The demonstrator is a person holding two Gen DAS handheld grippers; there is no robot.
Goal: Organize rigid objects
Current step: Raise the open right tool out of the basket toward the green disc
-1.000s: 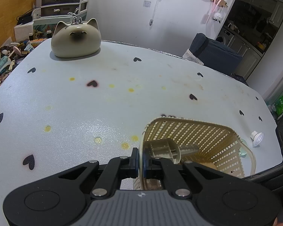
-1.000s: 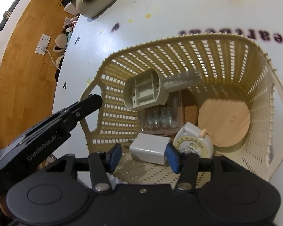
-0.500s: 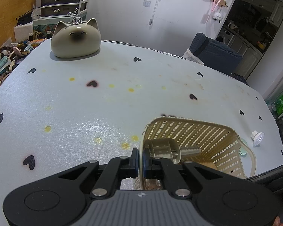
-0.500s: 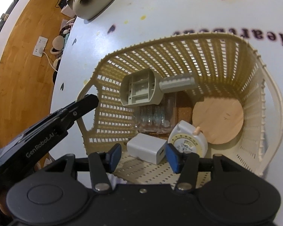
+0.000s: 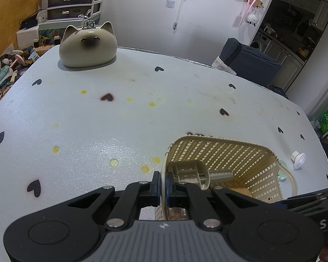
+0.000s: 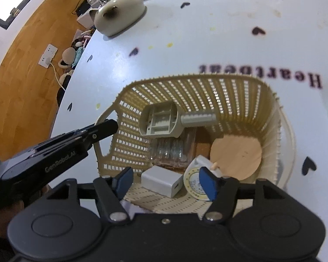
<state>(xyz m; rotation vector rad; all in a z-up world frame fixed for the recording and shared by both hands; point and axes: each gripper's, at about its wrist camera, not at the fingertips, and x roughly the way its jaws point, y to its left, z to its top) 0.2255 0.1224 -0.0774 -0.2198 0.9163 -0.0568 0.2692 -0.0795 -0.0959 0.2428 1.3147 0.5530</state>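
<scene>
The left gripper [image 5: 161, 185] is clamped on the near rim of the beige perforated plastic basket [image 6: 207, 91] — steadying it, I'd judge. The right gripper [image 6: 164, 182] hangs just over the basket's near wall, jaws opening and empty — below lies the white rectangular charger block [image 6: 161, 180].
</scene>
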